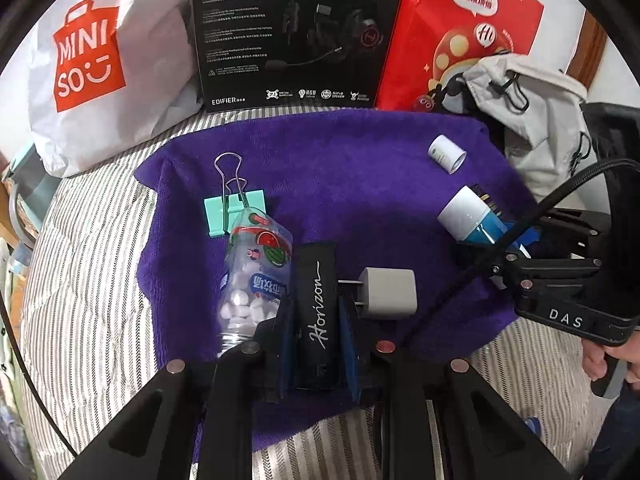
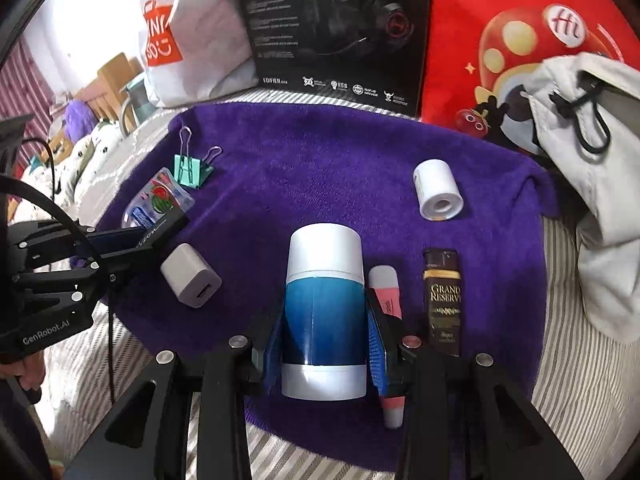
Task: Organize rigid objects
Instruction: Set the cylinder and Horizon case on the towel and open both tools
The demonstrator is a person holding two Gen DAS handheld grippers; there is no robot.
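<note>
Left gripper [image 1: 316, 316] clamps one black case [image 1: 316, 304], right gripper [image 2: 324, 344] one blue-white canister [image 2: 324, 308]; one charger [image 2: 191, 275] loose

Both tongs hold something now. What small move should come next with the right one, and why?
Probably set the blue and white bottle down on the bare purple towel just ahead. The right tongs are shut on it, the pink eraser and the dark packet lie close beside it, and the middle of the towel is free.

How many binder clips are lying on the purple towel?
1: the green binder clip lies at the towel's far left, beside the candy bottle. Others could be hidden.
</note>
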